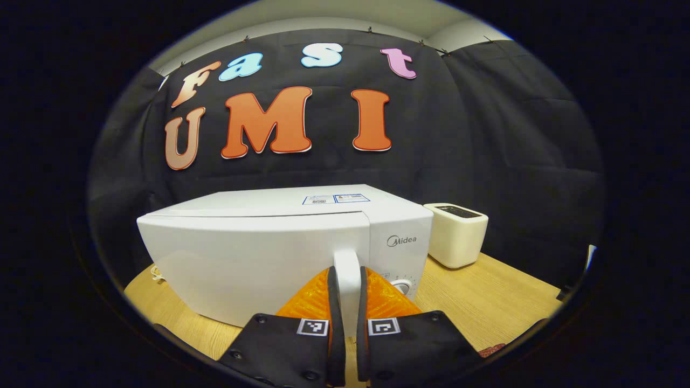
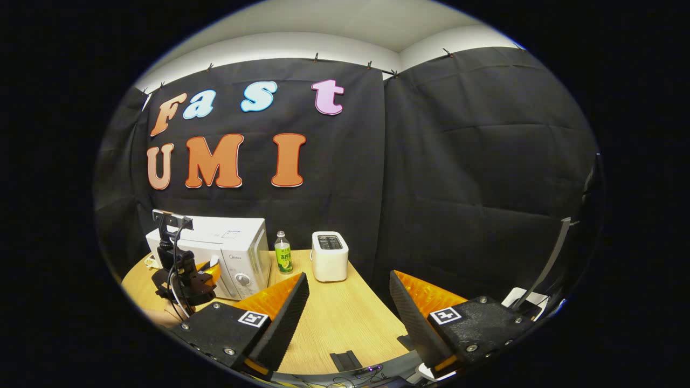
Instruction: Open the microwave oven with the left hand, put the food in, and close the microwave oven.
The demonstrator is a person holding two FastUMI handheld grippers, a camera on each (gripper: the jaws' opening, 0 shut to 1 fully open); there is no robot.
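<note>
The microwave [image 1: 280, 253] stands on the table [image 1: 501, 291] before the black wall, its door shut or nearly so, and every place below is told from it. In the left gripper view, the left gripper [image 1: 346, 293] is at the microwave's front, its two fingers clamped on the upright white handle [image 1: 346, 269] at the door's right edge. That grip suits the task: the handle sits between door and dial panel, so pinching it from both sides lets the hand swing the door out to the left. A toaster [image 1: 455, 234] stands just right of the microwave, clear of the door's path.

In the right gripper view, the microwave sits far off to the left, with the left gripper at its front on the handle. A bottle [image 2: 283, 253] stands just right of it, then the toaster. The right gripper [image 2: 347, 302] hangs well back over the table, fingers spread wide and holding nothing, likely waiting to fetch the food, which I cannot pick out.
</note>
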